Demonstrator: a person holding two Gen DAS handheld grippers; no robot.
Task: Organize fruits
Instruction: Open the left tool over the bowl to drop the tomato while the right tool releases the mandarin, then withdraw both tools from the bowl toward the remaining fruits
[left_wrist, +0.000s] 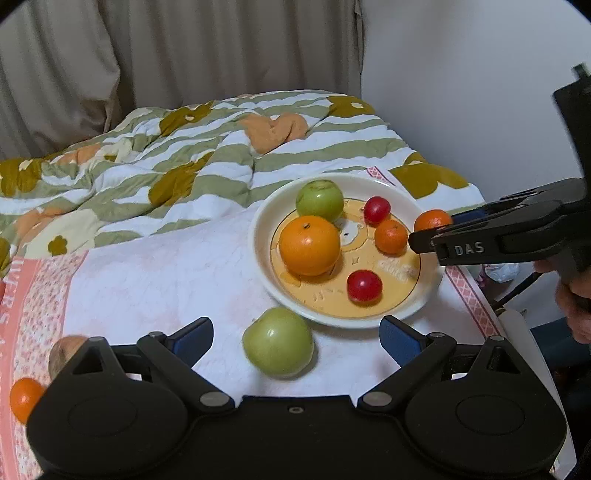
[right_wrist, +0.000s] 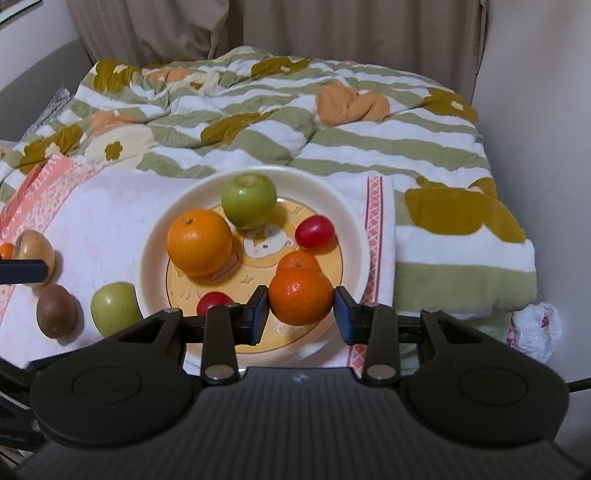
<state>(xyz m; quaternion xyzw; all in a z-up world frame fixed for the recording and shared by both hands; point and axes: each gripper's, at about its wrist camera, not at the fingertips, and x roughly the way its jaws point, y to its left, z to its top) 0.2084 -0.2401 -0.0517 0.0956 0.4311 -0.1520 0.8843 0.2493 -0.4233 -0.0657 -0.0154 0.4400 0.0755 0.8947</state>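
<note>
A white plate (left_wrist: 264, 254) with a yellow centre holds a big orange (left_wrist: 309, 245), a green apple (left_wrist: 320, 200), a small mandarin (left_wrist: 390, 236) and two red fruits (left_wrist: 376, 209) (left_wrist: 364, 286). A second green apple (left_wrist: 277, 342) lies on the cloth before the plate, between the open jaws of my left gripper (left_wrist: 295, 338). My right gripper (right_wrist: 301, 314) is shut on a mandarin (right_wrist: 301, 295) and holds it over the plate's (right_wrist: 354, 236) near edge; it also shows in the left wrist view (left_wrist: 433, 220).
A small orange (left_wrist: 24, 398) and a brown fruit (left_wrist: 64, 352) lie at the left on the cloth. In the right wrist view a kiwi (right_wrist: 57, 312) and a brown fruit (right_wrist: 35, 251) lie left of the plate. A striped quilt (left_wrist: 166, 158) is bunched behind.
</note>
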